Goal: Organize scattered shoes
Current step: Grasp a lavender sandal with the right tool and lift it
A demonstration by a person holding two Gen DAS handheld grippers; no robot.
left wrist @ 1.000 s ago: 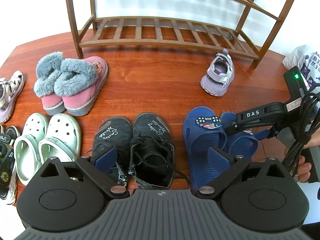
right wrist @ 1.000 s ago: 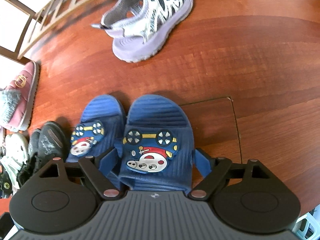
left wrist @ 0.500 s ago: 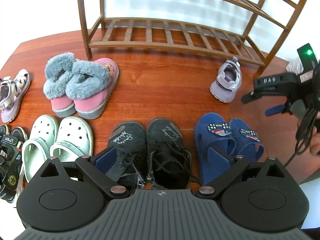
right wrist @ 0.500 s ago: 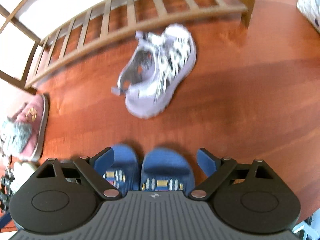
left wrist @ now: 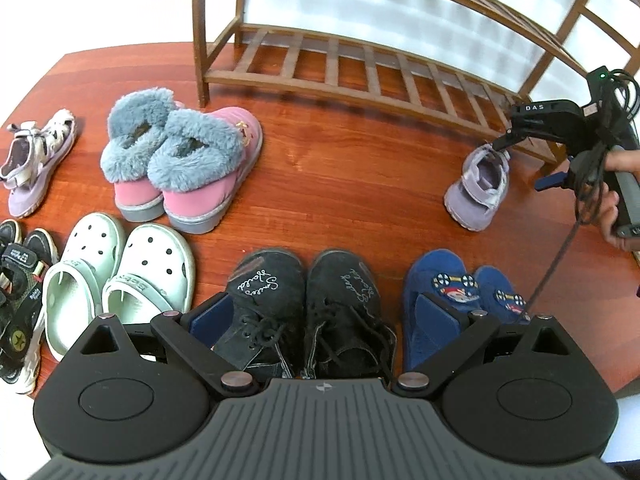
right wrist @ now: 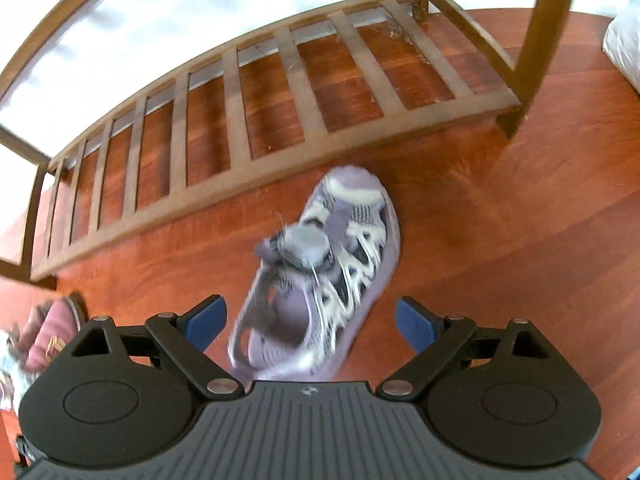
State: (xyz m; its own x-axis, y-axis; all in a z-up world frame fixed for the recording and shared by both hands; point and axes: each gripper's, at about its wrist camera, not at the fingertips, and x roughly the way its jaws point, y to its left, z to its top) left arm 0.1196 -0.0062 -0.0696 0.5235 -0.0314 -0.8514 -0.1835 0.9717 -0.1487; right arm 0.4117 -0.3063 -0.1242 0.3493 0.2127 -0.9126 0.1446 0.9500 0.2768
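Right wrist view: wide-open fingers (right wrist: 312, 322) straddle lilac sandal (right wrist: 324, 280) before bare shoe rack (right wrist: 256, 92).

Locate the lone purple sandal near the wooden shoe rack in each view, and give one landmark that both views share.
Left wrist view: the purple sandal lies at the right, on the floor just in front of the rack's right end, below the right tongs.
Right wrist view: the sandal lies at lower centre, between the open fingers.
Shared landmark: the wooden shoe rack, its slatted bottom shelf just beyond the sandal.

lilac sandal (right wrist: 320, 280) blurred, pink boot (right wrist: 48, 340) cropped
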